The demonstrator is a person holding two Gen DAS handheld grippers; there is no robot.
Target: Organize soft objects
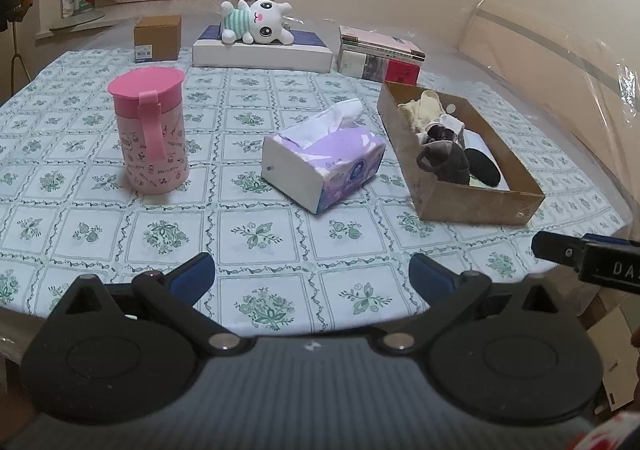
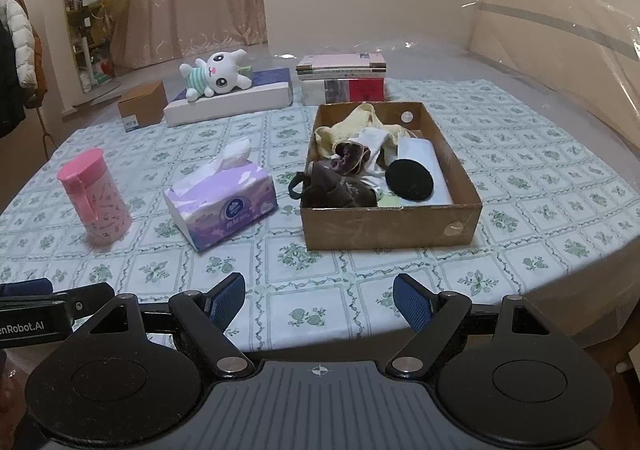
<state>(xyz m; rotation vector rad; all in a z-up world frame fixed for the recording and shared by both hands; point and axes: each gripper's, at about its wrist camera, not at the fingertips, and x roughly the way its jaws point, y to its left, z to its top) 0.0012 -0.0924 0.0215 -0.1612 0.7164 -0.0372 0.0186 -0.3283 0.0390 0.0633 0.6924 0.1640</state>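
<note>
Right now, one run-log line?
left gripper: open, empty | right gripper: open, empty | cardboard box: holds soft items | plush toy: outside box

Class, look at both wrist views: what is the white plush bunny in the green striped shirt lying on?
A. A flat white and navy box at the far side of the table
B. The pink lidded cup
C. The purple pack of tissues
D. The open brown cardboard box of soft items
A: the white plush bunny lies on top of the flat white and navy box, away from the other things.
</note>
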